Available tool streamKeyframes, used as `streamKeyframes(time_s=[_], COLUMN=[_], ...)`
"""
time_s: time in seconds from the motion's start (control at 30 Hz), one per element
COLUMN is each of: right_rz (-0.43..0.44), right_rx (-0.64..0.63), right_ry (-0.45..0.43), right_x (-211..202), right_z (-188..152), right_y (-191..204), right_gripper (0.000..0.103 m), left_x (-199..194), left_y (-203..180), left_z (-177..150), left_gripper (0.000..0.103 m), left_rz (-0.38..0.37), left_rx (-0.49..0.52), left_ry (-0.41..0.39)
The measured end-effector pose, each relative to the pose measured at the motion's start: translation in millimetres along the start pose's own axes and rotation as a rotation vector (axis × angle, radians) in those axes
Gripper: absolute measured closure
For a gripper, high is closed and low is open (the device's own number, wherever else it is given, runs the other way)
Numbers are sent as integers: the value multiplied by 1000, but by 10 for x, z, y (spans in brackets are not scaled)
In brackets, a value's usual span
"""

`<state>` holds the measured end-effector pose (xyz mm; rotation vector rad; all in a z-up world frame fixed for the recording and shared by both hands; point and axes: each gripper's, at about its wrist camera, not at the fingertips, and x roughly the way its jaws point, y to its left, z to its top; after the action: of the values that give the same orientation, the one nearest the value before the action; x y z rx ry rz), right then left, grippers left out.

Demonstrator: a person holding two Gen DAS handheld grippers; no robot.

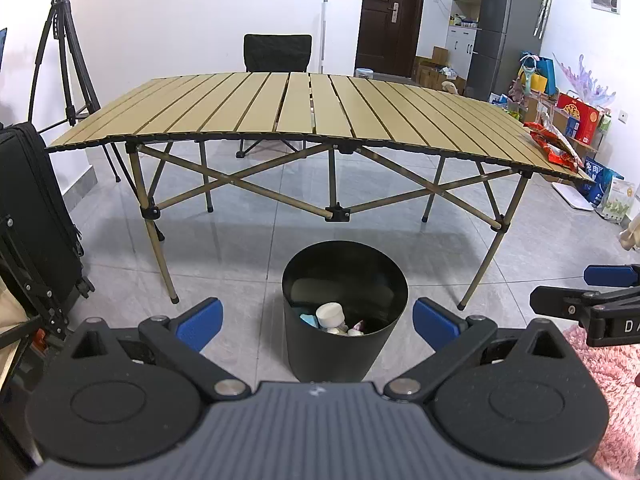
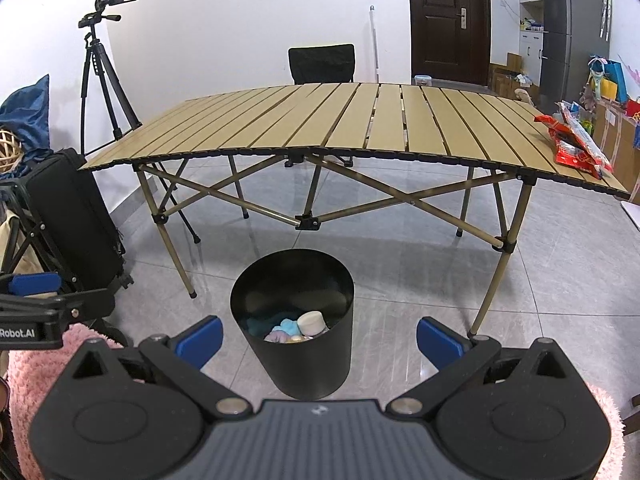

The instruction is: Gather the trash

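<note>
Trash bin (image 1: 345,312) sits on floor straight ahead btwn both tools' fingers, stuff already inside. Left gripper (image 1: 318,320) & right gripper (image 2: 319,338) spread wide, nothing held. Red wrappers (image 2: 576,142) on table (image 2: 320,120), far right.

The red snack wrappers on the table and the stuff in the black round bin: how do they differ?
The red snack wrappers lie on the slatted tan folding table at its right end; the pale bottle and crumpled scraps sit inside the black round bin on the floor. The wrappers are bright red, the binned things pastel. Neither is held.
</note>
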<state>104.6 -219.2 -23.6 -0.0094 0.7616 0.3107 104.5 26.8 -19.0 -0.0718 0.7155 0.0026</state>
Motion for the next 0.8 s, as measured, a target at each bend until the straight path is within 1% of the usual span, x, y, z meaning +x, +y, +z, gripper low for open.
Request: streamKeyframes(time_s=[0.8], right_rz=[-3], right_rx=[-4], right_ry=[-2], right_x=[0], right_z=[18], right_y=[7], right_gripper=[0], left_x=[-18], left_y=[10], left_z=[17], left_gripper=[0], left_rz=[-5], left_rx=[8], left_ry=[-4])
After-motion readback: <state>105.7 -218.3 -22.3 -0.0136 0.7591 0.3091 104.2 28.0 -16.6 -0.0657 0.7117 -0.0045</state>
